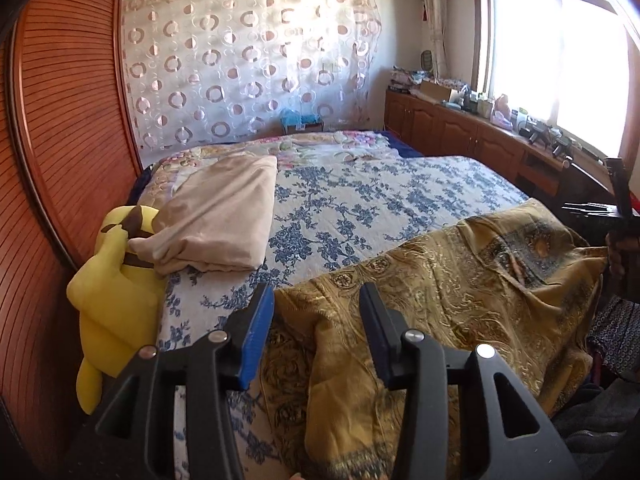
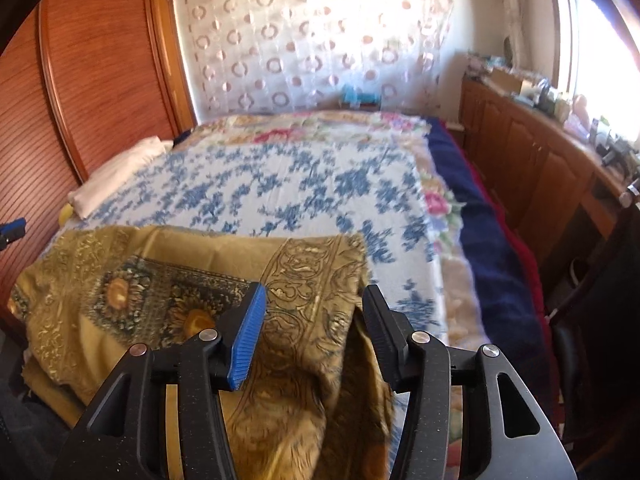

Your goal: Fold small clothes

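Observation:
A golden-olive cloth with paisley and sunflower patterns (image 1: 460, 280) lies rumpled across the near edge of the bed. In the right wrist view the same cloth (image 2: 132, 280) has a bordered edge turned over on top. My left gripper (image 1: 316, 300) stands open over the cloth's left end, and its pads touch nothing. My right gripper (image 2: 314, 294) is open too, with the cloth's right end lying below the gap and not pinched. The right gripper (image 1: 618, 188) also shows at the far right of the left wrist view, held by a hand.
A blue-flowered bedspread (image 1: 360, 200) covers the bed. A folded beige blanket (image 1: 224, 216) and a yellow plush toy (image 1: 112, 292) lie by the wooden headboard (image 1: 60, 140). Wooden cabinets (image 1: 460, 128) with clutter run under the bright window on the right.

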`<action>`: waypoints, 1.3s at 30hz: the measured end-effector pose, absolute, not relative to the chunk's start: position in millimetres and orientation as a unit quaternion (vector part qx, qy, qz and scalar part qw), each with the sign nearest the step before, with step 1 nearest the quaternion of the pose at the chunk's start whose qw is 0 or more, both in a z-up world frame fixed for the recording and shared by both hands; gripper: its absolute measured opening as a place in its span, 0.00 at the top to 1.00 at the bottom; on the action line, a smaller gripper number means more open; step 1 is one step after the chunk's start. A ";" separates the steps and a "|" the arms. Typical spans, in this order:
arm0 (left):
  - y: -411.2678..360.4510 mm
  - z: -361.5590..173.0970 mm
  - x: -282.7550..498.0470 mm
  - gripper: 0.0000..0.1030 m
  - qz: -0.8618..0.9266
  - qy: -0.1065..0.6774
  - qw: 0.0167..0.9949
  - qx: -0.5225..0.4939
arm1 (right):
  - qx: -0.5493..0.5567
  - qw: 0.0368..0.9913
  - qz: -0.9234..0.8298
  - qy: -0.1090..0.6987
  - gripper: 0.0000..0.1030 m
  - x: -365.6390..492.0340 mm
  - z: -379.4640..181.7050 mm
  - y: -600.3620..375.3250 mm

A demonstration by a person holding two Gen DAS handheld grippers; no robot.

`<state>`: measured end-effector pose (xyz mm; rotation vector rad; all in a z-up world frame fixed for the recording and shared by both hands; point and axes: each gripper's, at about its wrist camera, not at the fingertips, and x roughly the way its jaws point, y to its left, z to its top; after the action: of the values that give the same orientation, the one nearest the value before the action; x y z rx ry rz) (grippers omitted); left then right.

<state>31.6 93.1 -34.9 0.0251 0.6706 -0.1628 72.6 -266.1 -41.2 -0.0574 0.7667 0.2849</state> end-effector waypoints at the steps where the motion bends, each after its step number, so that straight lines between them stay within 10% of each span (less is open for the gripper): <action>1: 93.9 -37.2 34.5 0.58 -0.079 0.332 0.940 0.013 | -0.027 0.913 0.138 0.383 0.51 79.7 -48.0 -264.4; 4: 95.9 -47.5 48.9 0.58 -0.074 0.349 0.934 0.013 | -0.022 0.903 0.134 0.407 0.54 94.7 -66.5 -262.0; 9: 97.7 -60.5 59.6 0.58 -0.075 0.366 0.927 0.003 | -0.020 0.896 0.147 0.418 0.96 95.2 -76.5 -265.3; 23: 97.8 -72.7 79.1 0.58 -0.078 0.393 0.916 0.006 | -0.023 0.916 0.117 0.384 1.00 60.1 -48.9 -292.0; 25: 98.3 -79.0 83.3 0.58 -0.076 0.403 0.912 0.011 | -0.022 0.917 0.119 0.381 0.93 64.8 -48.4 -291.0; 28: 98.7 -90.3 88.9 0.58 -0.069 0.421 0.904 0.021 | -0.028 0.920 0.119 0.372 0.37 73.0 -46.8 -283.8; 39: 108.2 -105.5 94.9 0.54 -0.072 0.430 0.900 0.008 | -0.092 0.908 0.115 0.392 0.29 113.1 -66.4 -255.8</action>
<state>94.9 108.2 -105.5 0.0174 0.8900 -0.1480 113.1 -255.8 -66.4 -0.1895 0.8093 0.2382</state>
